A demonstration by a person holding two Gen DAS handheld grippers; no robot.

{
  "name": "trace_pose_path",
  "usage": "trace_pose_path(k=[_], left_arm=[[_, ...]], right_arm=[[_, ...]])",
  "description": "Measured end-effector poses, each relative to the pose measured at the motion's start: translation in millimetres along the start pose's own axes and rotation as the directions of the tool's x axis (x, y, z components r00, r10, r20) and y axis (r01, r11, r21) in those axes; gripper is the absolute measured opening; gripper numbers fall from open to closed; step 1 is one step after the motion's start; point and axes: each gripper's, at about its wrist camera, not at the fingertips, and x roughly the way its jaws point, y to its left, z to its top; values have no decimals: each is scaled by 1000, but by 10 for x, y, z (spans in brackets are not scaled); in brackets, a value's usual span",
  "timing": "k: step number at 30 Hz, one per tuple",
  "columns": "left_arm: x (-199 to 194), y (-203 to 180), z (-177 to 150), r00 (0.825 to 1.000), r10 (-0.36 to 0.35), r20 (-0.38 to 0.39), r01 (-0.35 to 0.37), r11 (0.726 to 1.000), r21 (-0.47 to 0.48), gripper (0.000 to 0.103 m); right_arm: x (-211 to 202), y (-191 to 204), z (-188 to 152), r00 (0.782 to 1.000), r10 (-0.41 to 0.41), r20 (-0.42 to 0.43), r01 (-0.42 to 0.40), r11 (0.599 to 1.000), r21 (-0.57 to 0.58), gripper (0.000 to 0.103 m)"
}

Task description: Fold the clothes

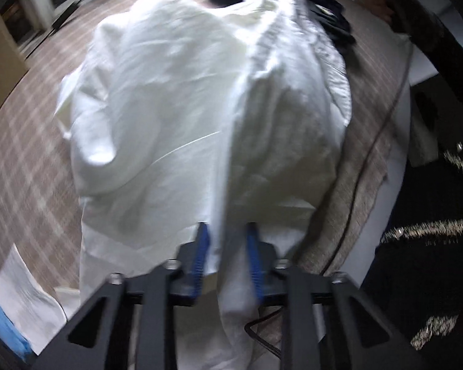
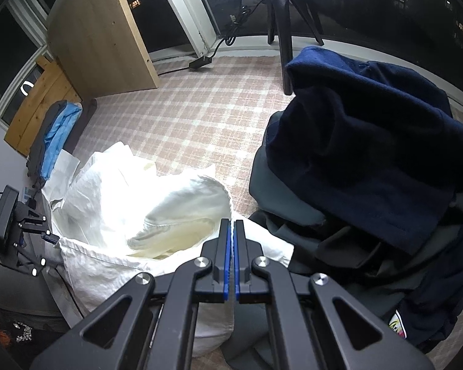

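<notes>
**A:** While both grippers hang over the rug (image 2: pixel 182 114), where is the piece being folded?

**B:** The white garment (image 2: pixel 145 215) lies crumpled on the rug, between the dark pile (image 2: pixel 370 166) on one side and the blue and grey stack (image 2: pixel 54 141) by the wooden panels on the other. Each gripper has an end of it. I'd say that is so the cloth can be lifted and spread flat before any fold.

**A:** How does the left gripper (image 1: pixel 227 246) stand?

**B:** Its own camera is blurred, but a fold of the white cloth runs straight down between the blue pads (image 1: pixel 202 246). The jaws are nearly closed, with only the cloth's thickness between them, so I read it as clamped on the garment. From the right camera the same gripper sits at the hem's far corner.

**A:** And the right gripper (image 2: pixel 232 246)?

**B:** Clenched. The blue pads are almost touching, with a sliver of gap, and the white hem runs under the tips at that spot. It looks pinched on a thin edge of the garment, though the edge itself is hard to make out between the pads.

**A:** Why hold it by the hem?

**B:** Likely because two corners of one straight edge give a square start. The middle is bunched, so it will need tension.
</notes>
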Motion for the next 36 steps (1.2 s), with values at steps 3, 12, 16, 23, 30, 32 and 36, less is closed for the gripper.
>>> trace_pose_path(k=[3,12,16,23,30,32,36], left_arm=[[20,-92,-54,1000,21,17,-21,1000,14,3],[-39,-148,-232,997,51,66,-50,999,-10,55],[3,-172,-240,994,97,60,-99,994,40,55],[212,-255,-163,995,75,70,-79,995,56,9],[-302,-322,-287,981,90,172,-91,996,-7,1],[-592,-386,-338,966,144,216,-143,989,-20,1],[-1294,-253,-298,890,331,313,-310,944,-116,1]], right_arm=[[-44,11,-15,1000,-1,8,1,1000,3,2],[-136,-5,-153,1000,-2,10,2,999,42,2],[-148,30,-160,1000,-14,6,14,999,34,2],[-239,33,-141,999,-3,33,1,999,51,2],[-592,116,-187,990,-3,139,-5,998,63,1],[-770,175,-178,981,6,192,-19,998,67,1],[-1421,459,-13,931,16,366,-34,999,42,1]])
